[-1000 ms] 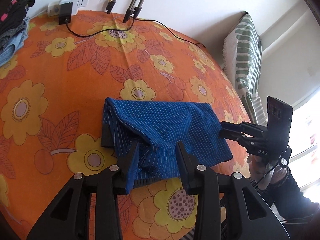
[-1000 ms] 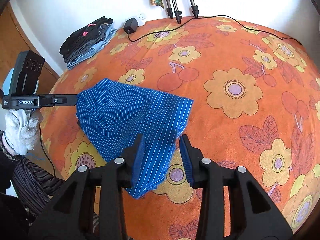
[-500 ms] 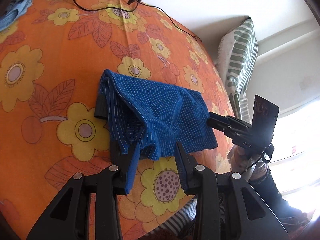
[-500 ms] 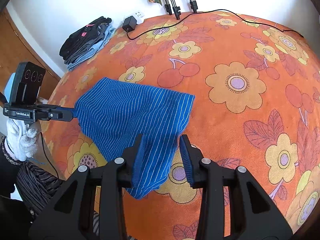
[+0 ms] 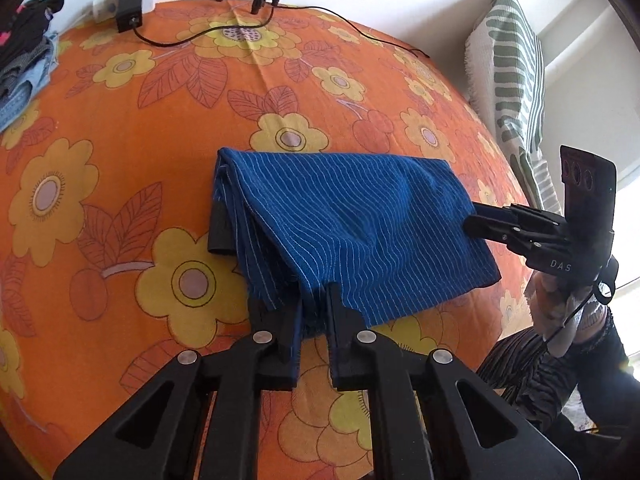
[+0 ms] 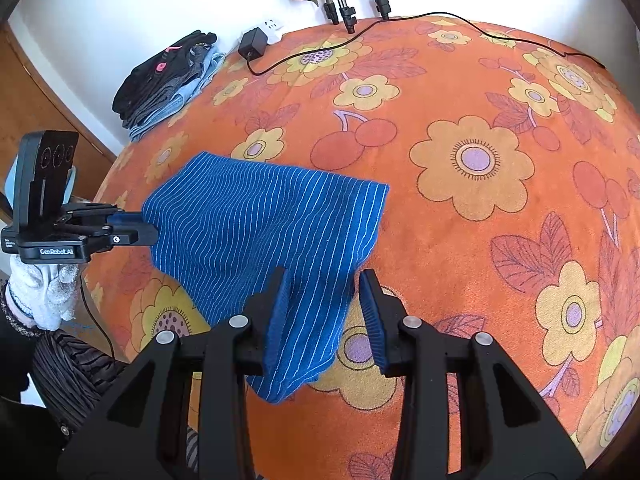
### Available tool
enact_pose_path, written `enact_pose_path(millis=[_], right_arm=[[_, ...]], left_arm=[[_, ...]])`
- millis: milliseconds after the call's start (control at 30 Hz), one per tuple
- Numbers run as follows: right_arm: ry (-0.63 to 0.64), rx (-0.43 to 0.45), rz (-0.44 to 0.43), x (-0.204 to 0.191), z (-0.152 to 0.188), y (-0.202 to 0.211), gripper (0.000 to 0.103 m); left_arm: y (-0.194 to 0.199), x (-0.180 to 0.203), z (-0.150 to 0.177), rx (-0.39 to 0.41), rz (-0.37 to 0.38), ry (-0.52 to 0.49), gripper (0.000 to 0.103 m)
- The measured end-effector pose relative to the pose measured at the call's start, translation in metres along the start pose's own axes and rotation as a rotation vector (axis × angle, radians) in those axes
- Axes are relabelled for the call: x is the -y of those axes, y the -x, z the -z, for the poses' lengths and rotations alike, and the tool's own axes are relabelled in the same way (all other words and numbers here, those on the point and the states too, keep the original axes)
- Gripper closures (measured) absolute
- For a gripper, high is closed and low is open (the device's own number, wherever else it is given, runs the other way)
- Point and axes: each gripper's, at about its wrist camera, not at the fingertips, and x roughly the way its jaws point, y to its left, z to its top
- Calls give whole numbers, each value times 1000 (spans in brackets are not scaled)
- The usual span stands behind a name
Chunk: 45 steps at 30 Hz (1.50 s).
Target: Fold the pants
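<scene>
The folded blue pinstriped pants [image 5: 352,232] lie on the orange flowered cloth [image 5: 120,160], with a black waistband end at their left. My left gripper [image 5: 314,304] is shut on the near edge of the pants; it also shows at the left of the right wrist view [image 6: 148,228], against the pants' left corner. My right gripper [image 6: 324,292] is open, its fingers on either side of the near right part of the pants [image 6: 260,232], a flap hanging between them. It shows in the left wrist view [image 5: 476,220] at the pants' right edge.
A pile of dark and denim clothes [image 6: 168,80] lies at the back left. A power strip with a black adapter [image 5: 132,12] and a black cable [image 6: 440,20] lie along the back edge by tripod legs [image 6: 348,0]. A green striped cushion [image 5: 516,72] stands to the right.
My left gripper has closed on the near edge of the pants. The right gripper stays open around the other end; the pants lie flatter.
</scene>
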Motion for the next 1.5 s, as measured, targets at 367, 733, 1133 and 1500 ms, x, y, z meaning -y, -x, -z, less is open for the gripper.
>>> enact_pose_path(millis=[367,733,1133,1500], right_arm=[[-133,10,-38,27,-3,1,58],[-153,5,-43,21,-9,-22,51],[-95,41,-13,7,-9,-28,58],[-92,40,-9,-6,-12,-31,88]], left_arm=[[27,-35,4,74,41,171,49],[-1,-28,-38,92,-65,186,41],[-20,-13,-33,94,-202,83,72],[-17,12,-27,146,-263,8,91]])
